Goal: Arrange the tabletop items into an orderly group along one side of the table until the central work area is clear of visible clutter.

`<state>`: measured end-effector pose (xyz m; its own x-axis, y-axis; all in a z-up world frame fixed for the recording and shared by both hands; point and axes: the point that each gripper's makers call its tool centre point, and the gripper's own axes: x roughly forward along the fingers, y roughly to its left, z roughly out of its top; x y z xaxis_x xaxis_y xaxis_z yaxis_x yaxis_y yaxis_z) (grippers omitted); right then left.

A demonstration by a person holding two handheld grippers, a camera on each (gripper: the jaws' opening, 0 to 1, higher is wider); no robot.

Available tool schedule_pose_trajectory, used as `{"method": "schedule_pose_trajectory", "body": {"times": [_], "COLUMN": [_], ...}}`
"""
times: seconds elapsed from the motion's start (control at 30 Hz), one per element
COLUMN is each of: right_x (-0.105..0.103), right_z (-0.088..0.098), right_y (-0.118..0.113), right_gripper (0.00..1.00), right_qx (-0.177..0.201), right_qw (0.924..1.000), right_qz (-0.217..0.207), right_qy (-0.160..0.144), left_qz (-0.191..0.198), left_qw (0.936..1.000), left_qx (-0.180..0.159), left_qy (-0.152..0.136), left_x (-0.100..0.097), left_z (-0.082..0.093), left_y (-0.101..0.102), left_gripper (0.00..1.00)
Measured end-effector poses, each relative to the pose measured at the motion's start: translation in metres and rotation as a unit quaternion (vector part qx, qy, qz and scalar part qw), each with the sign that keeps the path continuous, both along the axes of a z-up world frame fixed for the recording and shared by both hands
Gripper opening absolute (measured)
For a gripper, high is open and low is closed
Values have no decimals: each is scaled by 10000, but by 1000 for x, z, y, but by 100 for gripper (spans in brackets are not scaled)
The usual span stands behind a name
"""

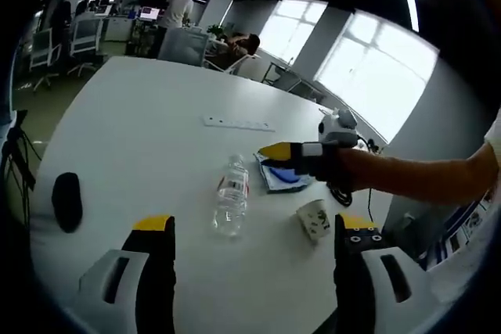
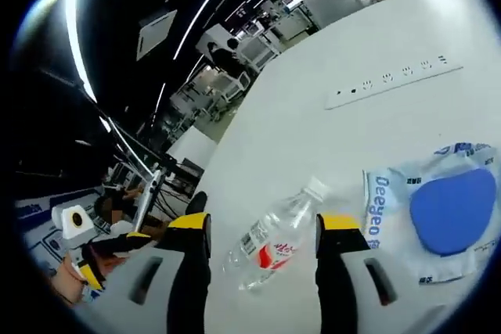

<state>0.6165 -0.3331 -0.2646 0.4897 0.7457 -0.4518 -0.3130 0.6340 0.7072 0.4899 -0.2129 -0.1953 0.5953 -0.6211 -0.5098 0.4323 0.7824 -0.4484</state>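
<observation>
A clear water bottle (image 2: 275, 245) lies on its side on the white table (image 2: 329, 138), between the spread jaws of the right claw (image 2: 264, 242), apparently untouched. Just beside it lies a plastic packet with a blue disc (image 2: 450, 209). The left gripper view adds a paper cup (image 1: 315, 219) tipped over and a black mouse (image 1: 67, 200); the left claw (image 1: 254, 234) is apart, empty. A power strip (image 1: 237, 123) lies farther off.
</observation>
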Motion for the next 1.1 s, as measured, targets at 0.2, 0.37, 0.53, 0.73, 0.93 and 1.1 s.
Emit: {"method": "schedule_pose_trajectory", "body": {"times": [0.2,0.37,0.53,0.73,0.93,1.1], "right_x": [9,13,17,20,20,28], "right_z": [-12,-22,-25,-31,-40,-45], "right_y": [3,4,5,7,11,11], "right_gripper": [52,51,51,50,46,43], "right_qx": [175,310,358,386,346,429], "right_qw": [9993,9977,9969,9951,9933,9898], "right_qz": [-183,-304,-382,-461,-512,-721], "right_qy": [264,511,593,780,979,1152], "left_qz": [-69,-122,-139,-109,-167,-149], "left_qw": [9999,9999,9998,9997,9995,9994], "left_qx": [-83,-113,-160,-223,-271,-307], "left_qy": [32,10,-1,-14,-16,-19], "left_x": [2,6,11,15,16,17], "left_z": [-6,-9,-10,-13,-16,-19], "left_y": [-2,-4,-3,-3,-5,-3], "left_gripper": [85,85,85,84,84,83]}}
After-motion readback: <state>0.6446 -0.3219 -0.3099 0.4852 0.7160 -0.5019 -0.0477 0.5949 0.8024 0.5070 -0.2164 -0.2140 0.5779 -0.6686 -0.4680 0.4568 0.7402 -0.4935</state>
